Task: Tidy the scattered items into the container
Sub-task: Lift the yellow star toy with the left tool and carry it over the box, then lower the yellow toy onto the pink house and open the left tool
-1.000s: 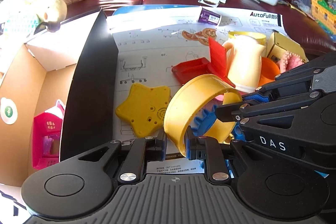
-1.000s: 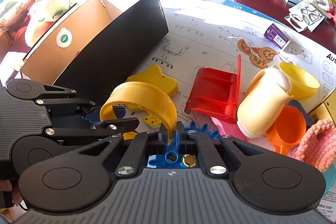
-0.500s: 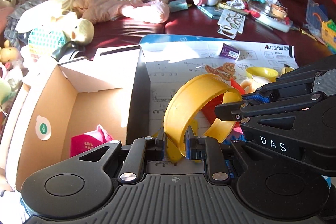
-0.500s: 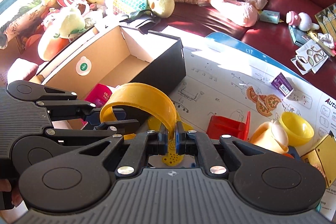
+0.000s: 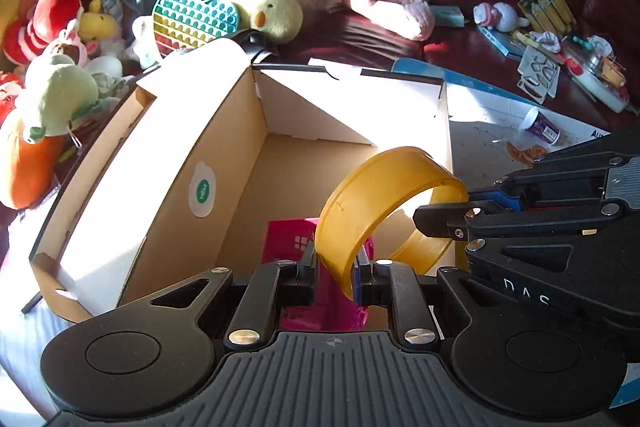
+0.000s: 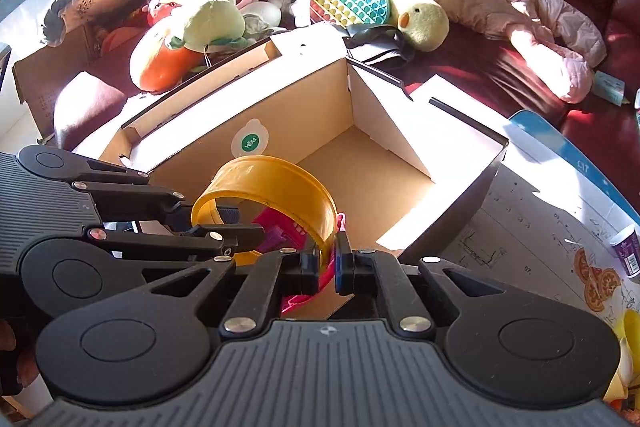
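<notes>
Two hand-held grippers had carried a yellow ring (image 5: 374,195) off the paper sheet (image 6: 532,227), where it sat a second earlier among the scattered toys, and now held it over the open cardboard box (image 5: 224,163). The left gripper (image 5: 335,277) was clamped on the ring's near wall, and the right gripper (image 6: 327,263) pinched the opposite side of the same band. The ring hung above a pink toy (image 5: 292,247) lying on the box floor, so a release here would probably have dropped it inside.

Counted in these views: one ring, one box, one pink toy already stowed, two grippers. One small purple tub (image 6: 629,251) lay on the sheet. The other loose items were mostly out of frame, so the tidying looked far from finished.
</notes>
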`<state>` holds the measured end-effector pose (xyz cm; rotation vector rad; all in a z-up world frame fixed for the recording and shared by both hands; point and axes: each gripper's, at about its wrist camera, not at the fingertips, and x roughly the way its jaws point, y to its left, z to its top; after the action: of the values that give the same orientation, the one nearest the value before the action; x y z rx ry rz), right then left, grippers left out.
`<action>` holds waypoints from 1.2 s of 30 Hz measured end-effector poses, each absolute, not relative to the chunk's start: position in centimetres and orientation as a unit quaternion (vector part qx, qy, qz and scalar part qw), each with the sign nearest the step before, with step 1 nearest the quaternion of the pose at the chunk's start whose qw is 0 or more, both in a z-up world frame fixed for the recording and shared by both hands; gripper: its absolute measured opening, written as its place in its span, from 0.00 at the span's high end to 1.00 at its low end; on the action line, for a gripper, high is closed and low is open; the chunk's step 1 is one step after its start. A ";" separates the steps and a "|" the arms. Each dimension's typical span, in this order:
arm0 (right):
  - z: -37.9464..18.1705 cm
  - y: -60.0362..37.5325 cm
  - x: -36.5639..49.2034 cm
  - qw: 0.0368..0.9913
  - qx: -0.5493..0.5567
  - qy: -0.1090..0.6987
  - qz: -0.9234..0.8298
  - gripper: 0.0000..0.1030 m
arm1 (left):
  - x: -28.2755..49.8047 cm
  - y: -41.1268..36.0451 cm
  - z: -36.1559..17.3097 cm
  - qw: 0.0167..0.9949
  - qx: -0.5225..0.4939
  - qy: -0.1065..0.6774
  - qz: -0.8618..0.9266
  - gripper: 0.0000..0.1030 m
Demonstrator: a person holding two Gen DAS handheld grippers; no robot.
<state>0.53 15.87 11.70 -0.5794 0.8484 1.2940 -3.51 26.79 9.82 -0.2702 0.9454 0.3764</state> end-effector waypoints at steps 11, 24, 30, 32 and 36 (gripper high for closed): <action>8.1 17.5 0.4 0.644 -0.284 0.427 0.567 0.91 | -3.8 27.9 5.8 0.843 -0.152 0.487 0.173 0.88; 8.4 17.5 2.1 0.658 -0.244 0.438 0.562 0.52 | -5.0 30.5 5.6 0.830 -0.187 0.474 0.229 0.21; 9.7 17.6 1.6 0.681 -0.245 0.398 0.564 0.25 | -5.2 30.6 5.7 0.828 -0.186 0.472 0.238 0.21; 9.7 17.5 1.8 0.680 -0.243 0.399 0.565 0.25 | -5.2 30.6 5.8 0.829 -0.185 0.472 0.239 0.21; 9.7 17.3 1.9 0.680 -0.237 0.401 0.566 0.24 | -5.1 30.5 6.0 0.830 -0.181 0.470 0.240 0.20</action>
<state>1.94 17.31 9.72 -0.5323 0.8995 1.2703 -5.14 30.47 5.98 -0.3830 0.9962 0.5095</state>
